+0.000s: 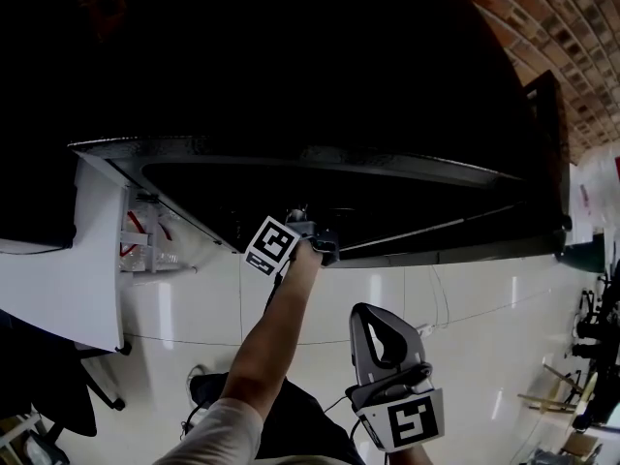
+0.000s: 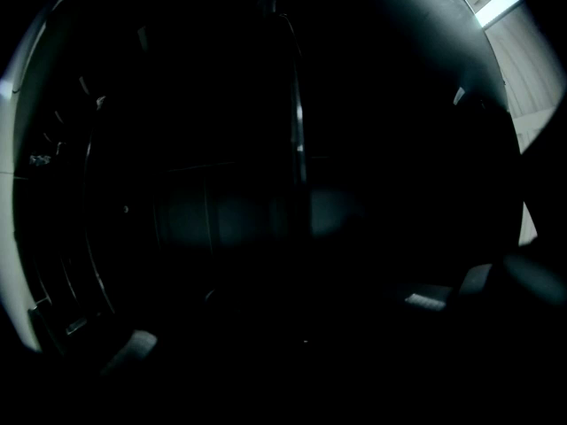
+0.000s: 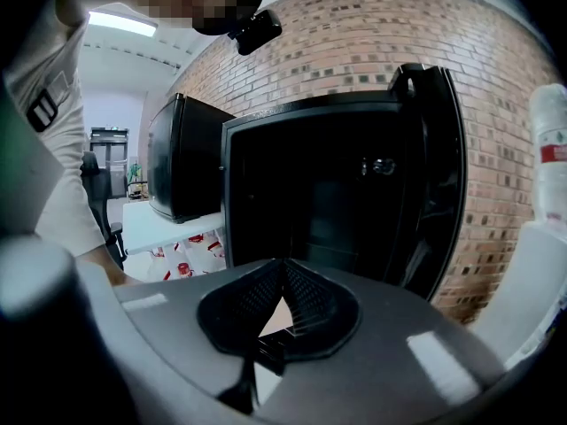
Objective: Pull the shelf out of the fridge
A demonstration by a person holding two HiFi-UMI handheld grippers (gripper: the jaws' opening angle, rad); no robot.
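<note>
The black fridge (image 1: 320,114) stands open; its white door (image 1: 87,260) swings out at the left, with red-and-white items in the door rack (image 1: 140,235). My left gripper (image 1: 323,246) reaches to the front edge of the dark opening. In the left gripper view almost everything is black: a thin pale strip (image 2: 299,131) shows ahead, perhaps the shelf's edge, and the fingers (image 2: 428,300) are only faint glints, so their state and any hold stay hidden. My right gripper (image 1: 380,332) hangs low near the person's body, shut (image 3: 283,264) and empty, facing the fridge (image 3: 328,211).
A brick wall (image 3: 354,42) backs the fridge. A black screen (image 3: 182,158) stands on a white table (image 3: 168,228) to the left, with an office chair (image 3: 97,193) behind. A white bottle (image 3: 551,149) is at the right. Clutter (image 1: 591,356) lies on the tiled floor (image 1: 465,308).
</note>
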